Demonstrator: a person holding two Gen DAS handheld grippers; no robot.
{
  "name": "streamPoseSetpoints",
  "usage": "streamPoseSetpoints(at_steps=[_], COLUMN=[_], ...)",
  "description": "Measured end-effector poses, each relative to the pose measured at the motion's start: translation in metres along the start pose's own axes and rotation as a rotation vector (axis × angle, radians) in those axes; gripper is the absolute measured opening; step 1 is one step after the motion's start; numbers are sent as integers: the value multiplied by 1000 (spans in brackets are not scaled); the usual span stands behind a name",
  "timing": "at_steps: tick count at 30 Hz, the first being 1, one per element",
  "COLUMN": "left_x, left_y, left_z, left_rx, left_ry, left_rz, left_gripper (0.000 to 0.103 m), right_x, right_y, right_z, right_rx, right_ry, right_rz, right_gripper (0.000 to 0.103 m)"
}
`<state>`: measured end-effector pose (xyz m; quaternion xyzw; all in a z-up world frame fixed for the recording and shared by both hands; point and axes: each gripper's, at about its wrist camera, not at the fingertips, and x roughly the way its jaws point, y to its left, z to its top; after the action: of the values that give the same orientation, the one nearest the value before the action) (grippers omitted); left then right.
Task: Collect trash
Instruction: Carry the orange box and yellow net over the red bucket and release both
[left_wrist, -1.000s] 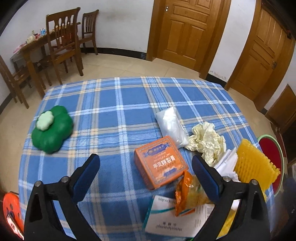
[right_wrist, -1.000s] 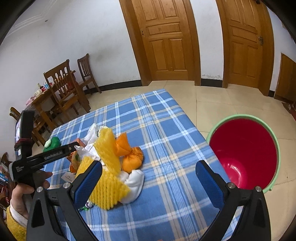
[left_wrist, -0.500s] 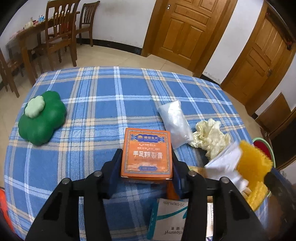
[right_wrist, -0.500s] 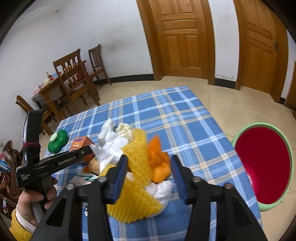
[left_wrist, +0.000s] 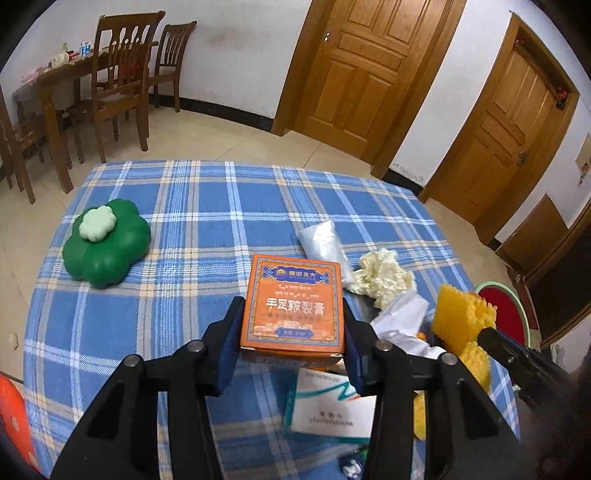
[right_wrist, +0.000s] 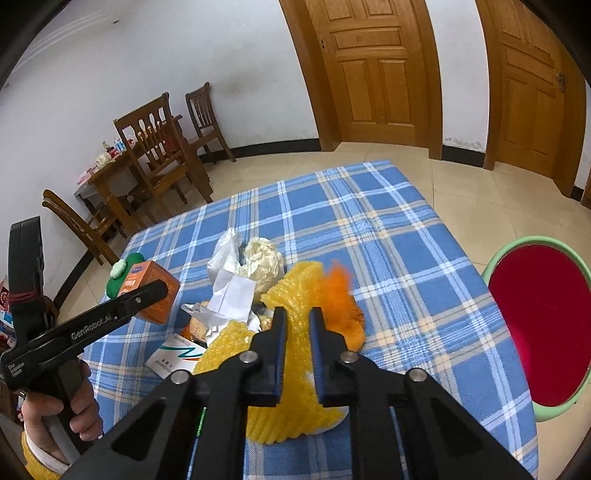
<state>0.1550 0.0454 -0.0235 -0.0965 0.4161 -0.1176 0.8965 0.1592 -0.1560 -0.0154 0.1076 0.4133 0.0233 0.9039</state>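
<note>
Two grasps made within the last second: left gripper (left_wrist: 292, 334), wide apart a second ago, now clamped on the orange carton (left_wrist: 292, 302) and lifted clear of the plaid tablecloth (left_wrist: 207, 206); right gripper (right_wrist: 294, 332) likewise closed, pinching the yellow foam fruit net (right_wrist: 295, 398). Red bin (right_wrist: 535, 332) at three o'clock of the right wrist view, beside the table. Probably carrying next, both loads toward that bin; crumpled paper (right_wrist: 232, 295) and medicine leaflet (left_wrist: 332, 410) left behind.

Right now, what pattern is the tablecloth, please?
Blue plaid tablecloth with white and tan stripes; left wrist view.
</note>
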Motion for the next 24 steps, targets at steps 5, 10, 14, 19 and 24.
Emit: streamPoseSetpoints(at_steps=[5, 10, 14, 19, 24], left_x=[-18, -36, -46, -53, -55], left_y=[-12, -24, -40, -60, -88], left_z=[-2, -4, -4, -8, -10], left_rx=[23, 43, 63, 83, 110], left_ry=[-26, -46, -50, -47, -38], left_rz=[-21, -46, -74, -98, -125], left_gripper=[48, 48, 48, 48, 48], right_x=[-20, -44, -63, -80, -95], right_y=[-2, -7, -14, -31, -57], right_z=[4, 8, 11, 12, 9], right_rx=[16, 41, 55, 83, 122], right_ry=[-42, -86, -131, -168, -192], right_rz=[44, 85, 93, 102, 74], right_gripper=[13, 13, 13, 13, 13])
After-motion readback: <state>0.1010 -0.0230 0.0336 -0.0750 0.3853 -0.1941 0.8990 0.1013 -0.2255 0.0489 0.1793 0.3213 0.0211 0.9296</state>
